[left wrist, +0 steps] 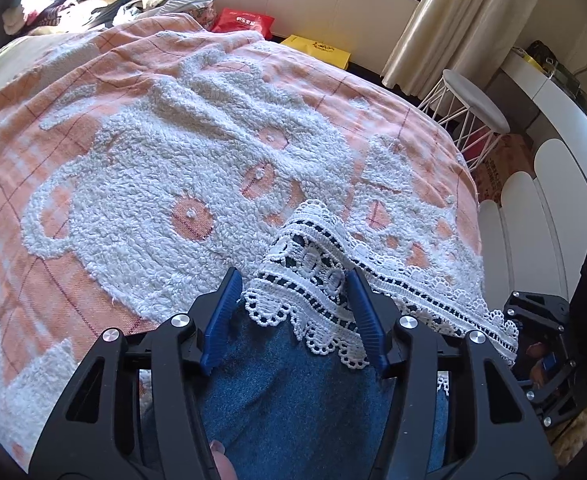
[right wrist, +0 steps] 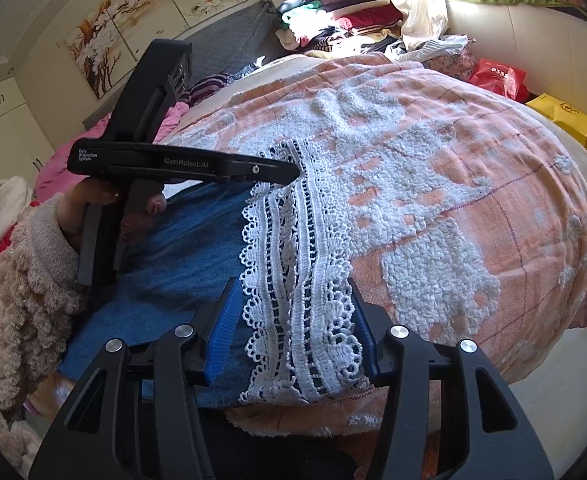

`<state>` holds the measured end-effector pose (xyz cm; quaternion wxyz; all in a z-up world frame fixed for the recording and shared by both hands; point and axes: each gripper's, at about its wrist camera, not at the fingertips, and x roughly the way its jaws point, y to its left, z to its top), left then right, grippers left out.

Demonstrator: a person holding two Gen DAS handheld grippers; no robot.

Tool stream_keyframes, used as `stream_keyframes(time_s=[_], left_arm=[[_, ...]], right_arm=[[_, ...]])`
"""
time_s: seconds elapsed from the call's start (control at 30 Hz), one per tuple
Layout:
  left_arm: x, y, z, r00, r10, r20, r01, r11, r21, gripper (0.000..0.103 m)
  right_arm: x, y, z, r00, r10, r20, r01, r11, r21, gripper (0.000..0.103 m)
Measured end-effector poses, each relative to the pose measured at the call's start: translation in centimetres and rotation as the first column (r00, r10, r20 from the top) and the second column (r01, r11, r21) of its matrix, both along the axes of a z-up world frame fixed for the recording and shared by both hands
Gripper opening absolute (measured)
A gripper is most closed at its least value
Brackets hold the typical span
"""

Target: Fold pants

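Pants [right wrist: 173, 264]: blue denim with a white lace hem [right wrist: 297, 280], lying on the near edge of the bed, on the peach-and-white tufted blanket [right wrist: 453, 200]. Lace hem points toward the middle of the bed; denim runs back toward the person.

Left gripper [left wrist: 293, 300]: jaws open, straddling the lace at the far corner of the hem, nothing pinched. Fabric bunches up slightly between the blue pads [left wrist: 221, 320].

Right gripper [right wrist: 293, 312]: jaws also open, set over the near end of the same lace band, both pads either side of it, not closed.

Judgement: step in hand looks like taking hold of the hem at both corners before carrying it over toward the waist. To do it well:
- lower each gripper until the lower pad slips under all layers, lace and denim together, not lace alone
- close both at matching points so the hem stays square
- lift evenly; openwork lace could snag on the tufts
- keep the blanket out of the bite
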<state>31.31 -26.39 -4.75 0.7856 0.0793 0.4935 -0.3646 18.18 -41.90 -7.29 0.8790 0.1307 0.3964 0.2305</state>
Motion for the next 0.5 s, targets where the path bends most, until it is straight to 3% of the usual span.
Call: stream_keyframes(time_s=[0.13,0.2,0.27,0.33,0.5], left_arm=[[0.1,-0.2,-0.1,1.000,0.006,0.003,-0.006,1.000,-0.003,0.050],[0.2,-0.3,-0.2,1.000,0.006,-0.005,-0.006,1.000,0.003,0.050],[0.4,-0.3,-0.1,1.000,0.015,-0.025,-0.015,1.000,0.006,0.045],[0.4,-0.1,0.1,0.999,0.026,-0.038,-0.026,1.000,0.002,0.030],[-0.4,0.4,1.3,0.999,0.028,-0.017,-0.029,0.999,-0.014,0.018]], right_arm=[[0.5,-0.2,-0.5,1.000,0.001,-0.026,0.000,1.000,0.025,0.049],[0.4,-0.3,-0.3,1.000,0.007,-0.026,-0.007,1.000,0.014,0.042],[0.3,-0.6,-0.1,1.000,0.010,-0.019,-0.010,1.000,0.002,0.027],[0.1,-1.0,0.2,1.000,0.023,-0.008,-0.023,0.999,0.023,0.021],[-0.6,0.0,1.3,0.998,0.047,0.033,-0.047,0.999,-0.015,0.020]])
